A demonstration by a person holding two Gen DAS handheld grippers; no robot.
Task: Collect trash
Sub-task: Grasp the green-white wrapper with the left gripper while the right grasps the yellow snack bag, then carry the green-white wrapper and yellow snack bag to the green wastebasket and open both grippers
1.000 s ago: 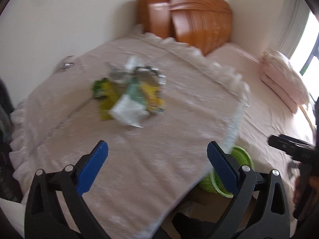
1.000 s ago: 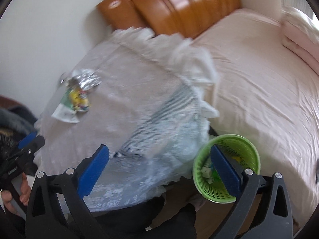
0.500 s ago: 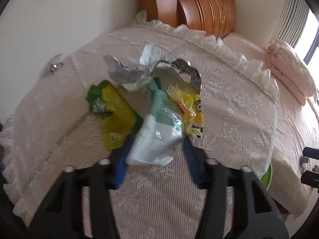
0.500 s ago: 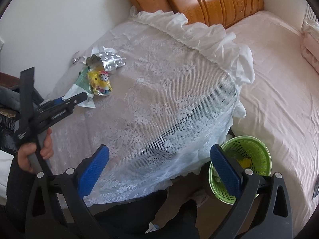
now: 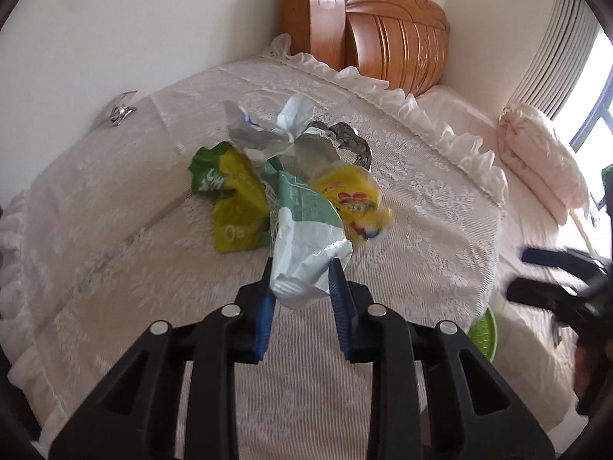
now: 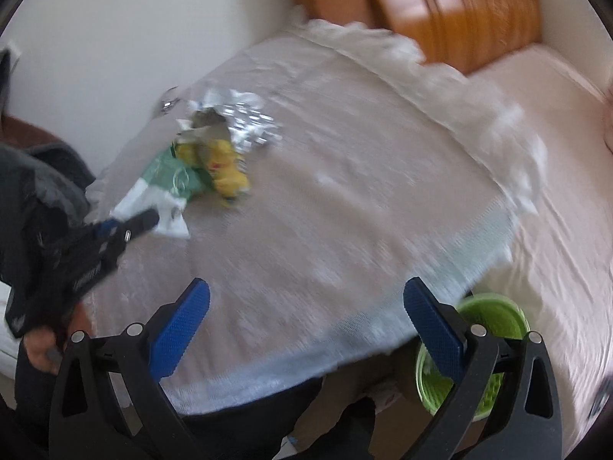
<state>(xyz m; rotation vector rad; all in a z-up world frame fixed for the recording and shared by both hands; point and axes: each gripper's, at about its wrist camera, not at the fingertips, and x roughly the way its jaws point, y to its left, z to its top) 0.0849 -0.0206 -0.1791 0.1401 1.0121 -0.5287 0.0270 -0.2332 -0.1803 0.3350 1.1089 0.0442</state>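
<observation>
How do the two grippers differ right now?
The left gripper has its fingers closed on the near end of the white-green wrapper; the right gripper is wide open and holds nothing. The left one is over the trash pile on the table; the right one hangs at the table's near edge, beside the green basket. Both have blue pads on black fingers.

Green-white wrapper [image 5: 306, 237]; yellow wrapper [image 5: 354, 201]; lime basket [image 6: 494, 318]; blue fingers [image 6: 180, 326].

Black plastic left gripper [image 5: 300, 291] and right gripper [image 6: 306, 322], blue textured pads, silver round screws, dark sleeve, bare fingers
</observation>
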